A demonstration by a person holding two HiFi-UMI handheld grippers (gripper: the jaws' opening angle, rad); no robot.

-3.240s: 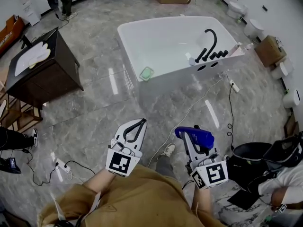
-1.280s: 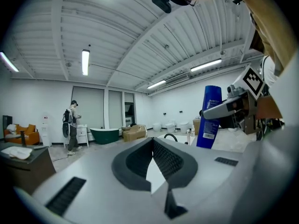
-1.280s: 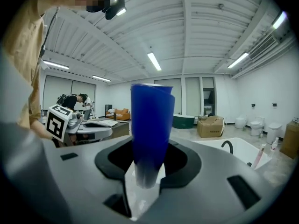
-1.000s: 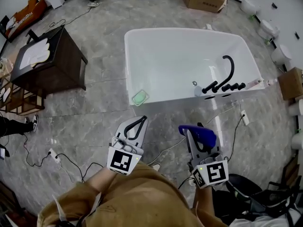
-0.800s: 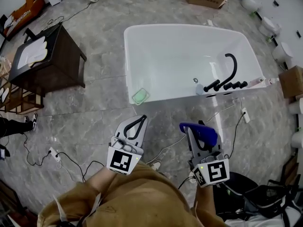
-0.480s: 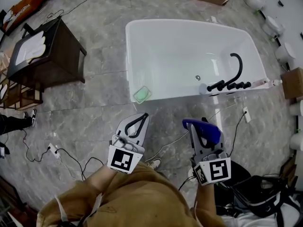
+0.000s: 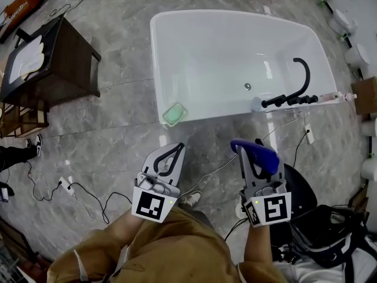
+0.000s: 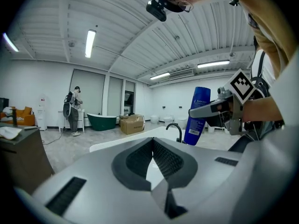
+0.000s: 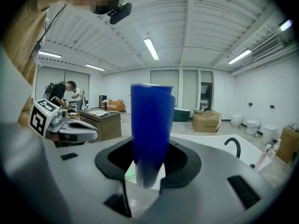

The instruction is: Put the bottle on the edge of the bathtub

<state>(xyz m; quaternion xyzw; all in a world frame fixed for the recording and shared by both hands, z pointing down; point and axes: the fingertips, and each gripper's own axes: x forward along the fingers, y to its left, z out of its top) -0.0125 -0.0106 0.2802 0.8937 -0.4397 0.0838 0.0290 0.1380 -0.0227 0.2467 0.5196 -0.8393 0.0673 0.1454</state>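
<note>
The blue bottle (image 7: 257, 154) stands up between the jaws of my right gripper (image 7: 252, 158), which is shut on its body. In the right gripper view the bottle (image 9: 149, 134) fills the middle, cap end up. It also shows in the left gripper view, the bottle (image 8: 198, 116) upright at the right. The white bathtub (image 7: 158, 63) lies ahead on the floor, its near rim a short way beyond both grippers. My left gripper (image 7: 176, 150) is shut with nothing in it, level with the right one and to its left.
A green soap dish (image 7: 175, 114) rests on the tub's near left corner. A black faucet (image 7: 296, 87) stands on the right end. A dark cabinet (image 7: 50, 61) is at the left. Cables (image 7: 88, 202) run over the floor; a black chair (image 7: 321, 232) stands at the right.
The person has stepped toward the tub, which now sits squarer ahead. Both grippers keep their places in view, and the bottle stays in the right one.
</note>
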